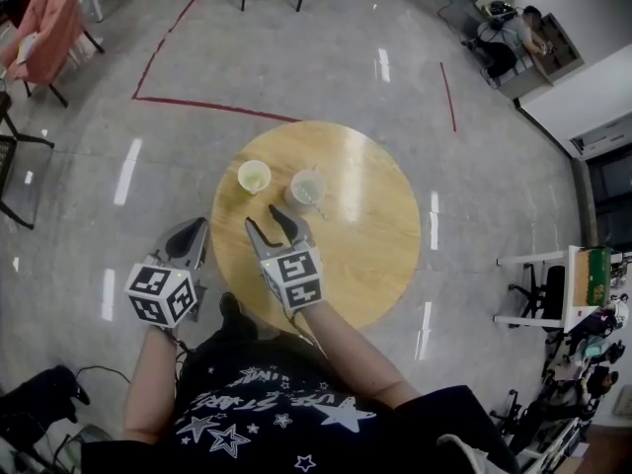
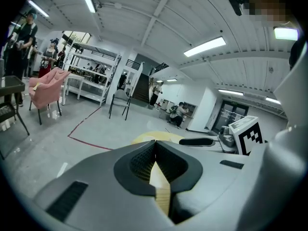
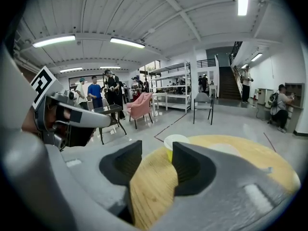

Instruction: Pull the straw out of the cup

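Straw (image 1: 309,195), thin and pale, is sitting inside the clear plastic cup (image 1: 307,188) near the middle of the round wooden worktop (image 1: 380,240). Only the head view is showing the straw. The small pale yellow cup (image 1: 254,177) is standing just beside the clear one, to its left and not touching it.

The right gripper (image 1: 267,218) is hanging over the near part of the worktop, pointing toward the cups and short of both. Its jaws are standing released with nothing between them. The right gripper view is showing bare wood grain in the gap and the yellow cup's rim just past the jaw tips; the straw is not showing there.

The left gripper (image 1: 197,227) is sitting off the worktop's left edge, over the grey floor (image 1: 99,166). The left gripper view is showing its jaws clenched tip to tip, empty, with neither cup in sight, only a strip of worktop ahead.
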